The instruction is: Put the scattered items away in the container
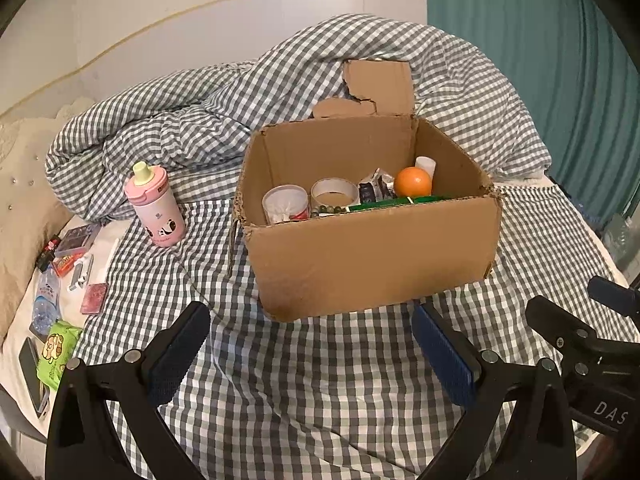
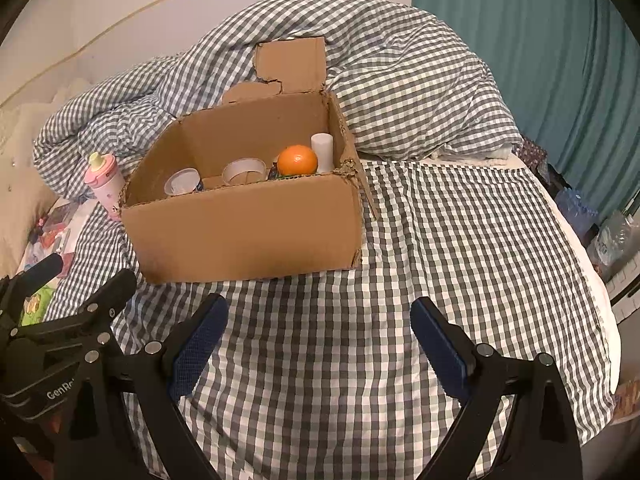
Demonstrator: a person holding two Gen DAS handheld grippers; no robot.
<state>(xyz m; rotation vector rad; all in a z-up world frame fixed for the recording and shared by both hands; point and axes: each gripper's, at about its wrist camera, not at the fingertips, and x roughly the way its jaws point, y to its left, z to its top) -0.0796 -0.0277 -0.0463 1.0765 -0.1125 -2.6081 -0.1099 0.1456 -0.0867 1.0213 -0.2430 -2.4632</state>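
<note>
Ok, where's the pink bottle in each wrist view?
Left wrist: pink bottle stands upright left of centre, left of the cardboard box.
Right wrist: pink bottle at far left, partly behind the box's left corner.
Shared landmark: the orange inside the box.

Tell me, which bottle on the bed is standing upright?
The pink bottle beside the cardboard box; the clear water bottle lies flat.

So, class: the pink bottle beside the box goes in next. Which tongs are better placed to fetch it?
Probably the left tongs: open, empty, and on the pink bottle's side of the box. The right tongs, also open, face the box's other end.
</note>
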